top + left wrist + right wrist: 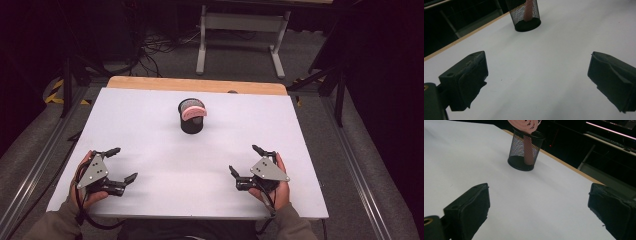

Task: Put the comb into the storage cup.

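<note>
A black mesh cup (191, 121) stands upright at the middle of the white table top (150, 135), toward the far side. A pink comb-like object (193, 111) leans inside it, its head poking above the rim. In the left gripper view the cup (525, 15) appears far ahead, and in the right gripper view the cup (524, 150) holds the pink object (527, 126). My left gripper (119, 164) rests open near the front left. My right gripper (246, 161) rests open near the front right. Both hold nothing.
A wooden strip (195, 85) edges the table's far side. Beyond it stands a white metal frame (240, 35) on the grey floor, with cables (150, 50) to its left. Metal rails (360, 170) run along both sides of the table.
</note>
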Demonstrator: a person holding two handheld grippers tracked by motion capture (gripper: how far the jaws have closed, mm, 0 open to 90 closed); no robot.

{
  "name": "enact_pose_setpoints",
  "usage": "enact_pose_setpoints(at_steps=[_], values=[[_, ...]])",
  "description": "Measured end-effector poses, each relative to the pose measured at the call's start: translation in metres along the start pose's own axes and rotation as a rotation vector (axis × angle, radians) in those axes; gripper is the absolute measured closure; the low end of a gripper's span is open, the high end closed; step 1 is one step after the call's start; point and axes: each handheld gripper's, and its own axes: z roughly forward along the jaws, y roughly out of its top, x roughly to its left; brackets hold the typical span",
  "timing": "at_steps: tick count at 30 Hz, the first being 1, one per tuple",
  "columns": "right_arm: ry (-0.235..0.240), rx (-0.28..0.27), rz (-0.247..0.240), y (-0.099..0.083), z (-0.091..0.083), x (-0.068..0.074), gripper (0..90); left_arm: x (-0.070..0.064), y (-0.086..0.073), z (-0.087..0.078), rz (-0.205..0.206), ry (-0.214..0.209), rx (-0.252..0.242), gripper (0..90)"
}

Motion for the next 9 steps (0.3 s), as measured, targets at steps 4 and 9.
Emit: enact_pose_setpoints(at_steps=[4, 9], values=[[0.001, -0.001, -0.005, 0.0, -0.0006, 0.0001, 4.8, -0.0008, 0.0005, -0.0002, 0.002, 0.0, -0.001, 3.9], [0.002, 0.001, -0.01, 0.0002, -0.0005, 0.0005, 4.7, -0.0009, 0.0008, 0.0004, 0.003, 0.0, 0.0, 3.9]])
